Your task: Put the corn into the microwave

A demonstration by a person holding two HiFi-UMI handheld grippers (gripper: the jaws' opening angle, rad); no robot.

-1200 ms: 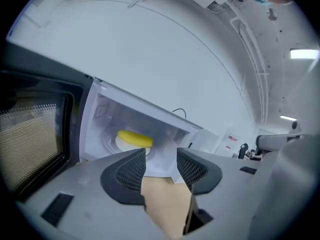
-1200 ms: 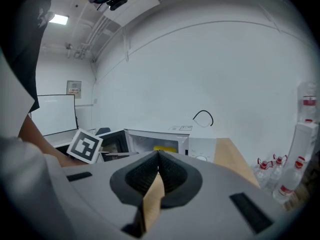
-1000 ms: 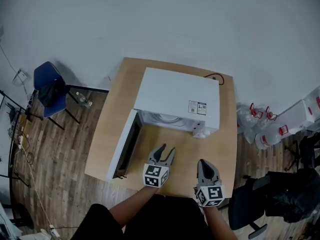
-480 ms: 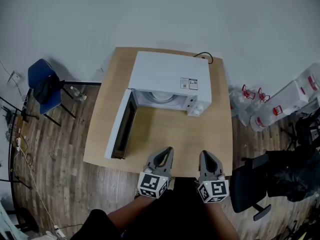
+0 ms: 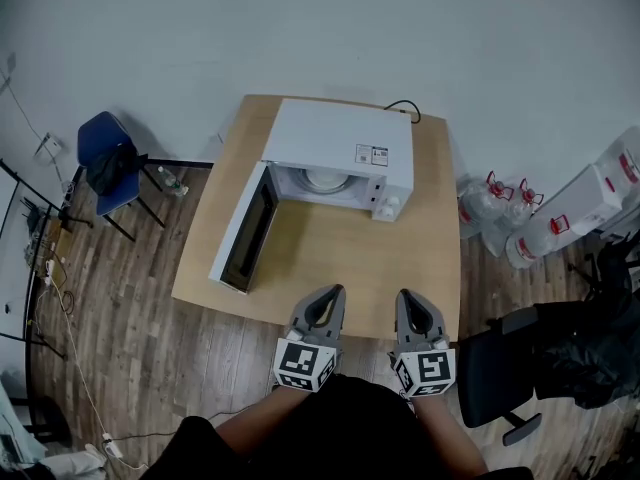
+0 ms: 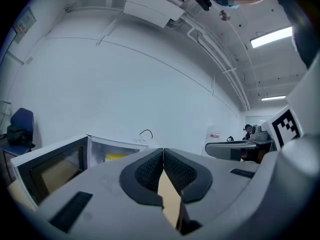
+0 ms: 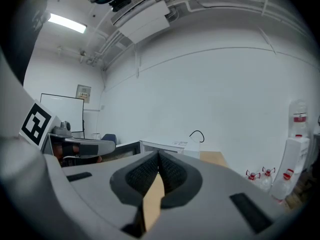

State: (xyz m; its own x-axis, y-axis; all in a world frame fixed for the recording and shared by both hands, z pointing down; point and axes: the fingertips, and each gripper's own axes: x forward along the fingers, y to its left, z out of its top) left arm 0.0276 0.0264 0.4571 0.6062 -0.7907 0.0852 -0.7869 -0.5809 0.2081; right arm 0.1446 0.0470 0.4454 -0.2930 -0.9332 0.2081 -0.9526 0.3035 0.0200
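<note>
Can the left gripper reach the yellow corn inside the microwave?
Probably yes: the door of the white microwave stands open, the yellow corn shows inside, and nothing blocks the shut left gripper.

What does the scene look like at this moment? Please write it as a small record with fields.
surface: wooden table
appliance: white microwave, on the far part of the table
door: open, swung to the left
inside: white plate; a yellow thing, perhaps the corn
left hand-held gripper: shut, empty, at the near table edge
right hand-held gripper: shut, empty, beside the left one
floor: blue chair at left, water bottles at right
</note>
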